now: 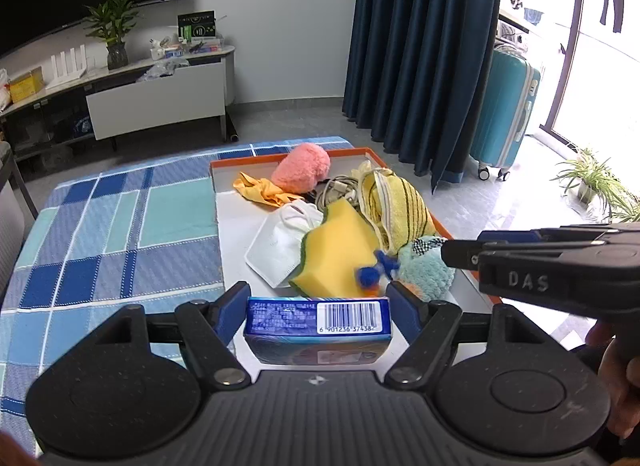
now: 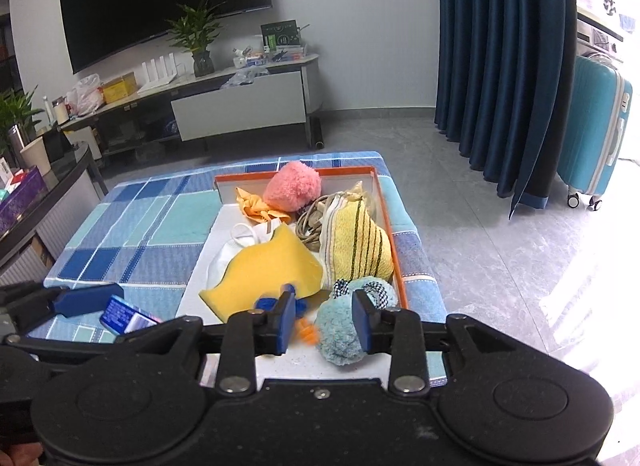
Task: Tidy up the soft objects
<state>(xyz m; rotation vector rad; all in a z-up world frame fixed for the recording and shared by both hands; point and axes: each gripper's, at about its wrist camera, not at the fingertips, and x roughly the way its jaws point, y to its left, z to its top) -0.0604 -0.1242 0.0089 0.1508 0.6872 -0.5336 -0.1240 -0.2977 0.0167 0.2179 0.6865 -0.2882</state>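
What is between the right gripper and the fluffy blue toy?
Nothing visible. The right gripper is open, and the fluffy blue toy lies just ahead, partly between its fingers. The yellow sponge sits off to the left in the orange tray.

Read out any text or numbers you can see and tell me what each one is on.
"DAS": raised letters on the right gripper.
"6 901236 374382": under the barcode on the blue tissue pack held in the left gripper.
Small print on the pack, green box: too blurred.
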